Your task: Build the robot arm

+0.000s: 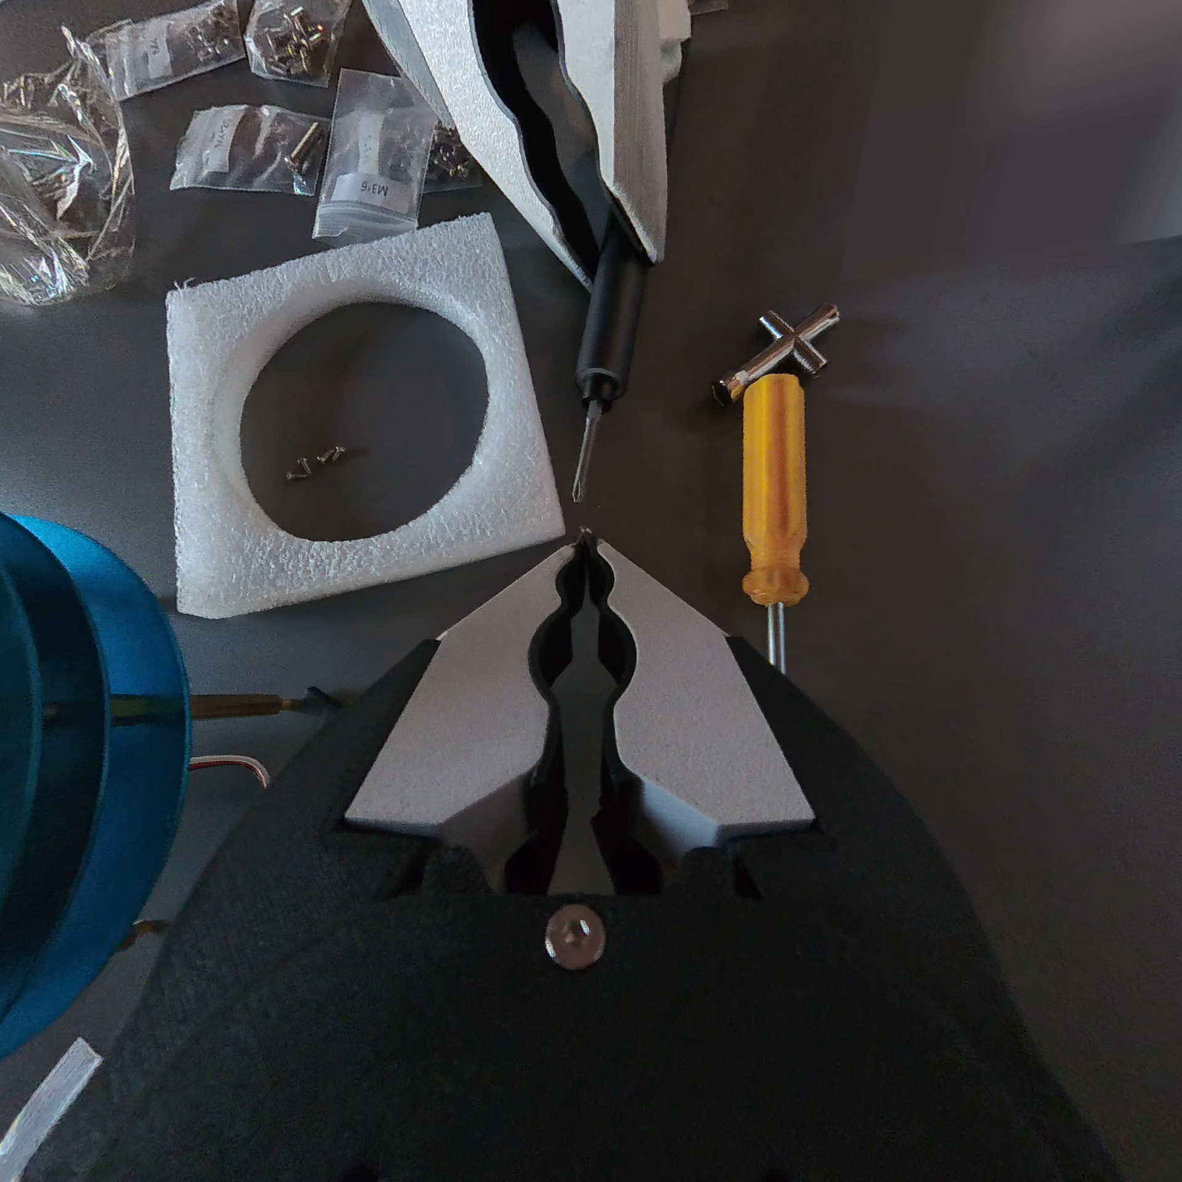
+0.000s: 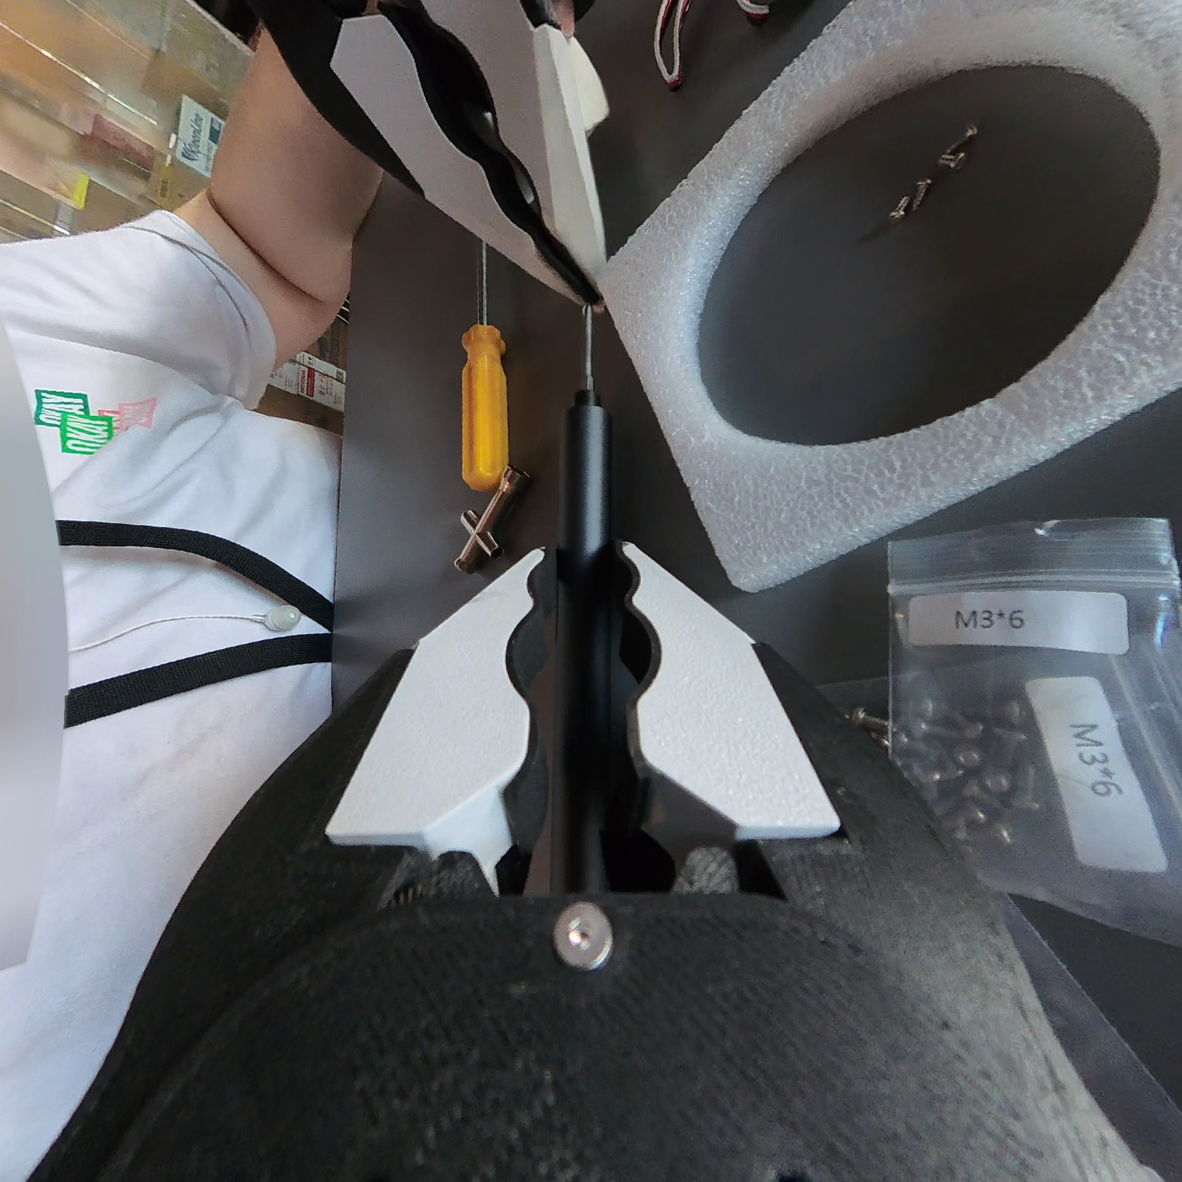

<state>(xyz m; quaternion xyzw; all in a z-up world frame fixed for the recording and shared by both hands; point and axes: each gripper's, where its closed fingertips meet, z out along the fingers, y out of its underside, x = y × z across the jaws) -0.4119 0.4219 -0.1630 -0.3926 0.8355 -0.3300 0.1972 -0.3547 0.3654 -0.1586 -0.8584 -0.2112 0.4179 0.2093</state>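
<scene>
My left gripper (image 1: pixel 583 547) is shut, with a tiny metal screw (image 1: pixel 583 531) pinched at its very tips. It hovers just off the near corner of a white foam square (image 1: pixel 211 512). My right gripper (image 2: pixel 583 550) is shut on the handle of a black screwdriver (image 2: pixel 582 499). The screwdriver's thin shaft (image 2: pixel 588 345) points at the left gripper's tips (image 2: pixel 591 295). In the left wrist view the screwdriver (image 1: pixel 607 332) comes down from the right gripper (image 1: pixel 620 256), and its tip (image 1: pixel 579 494) stands a short gap from the screw.
Several loose screws (image 1: pixel 316 462) lie in the foam's round hole. A yellow screwdriver (image 1: pixel 771 480) and a metal cross wrench (image 1: pixel 777 352) lie to the right. A blue round metal part (image 1: pixel 83 735) is at the left, with bags of screws (image 1: pixel 371 160) beyond. A person in a white shirt (image 2: pixel 160 575) is close by. Left tips to right tips: about 9 centimeters. It is some 11 centimeters from my left tips to the white foam square (image 1: pixel 211 512).
</scene>
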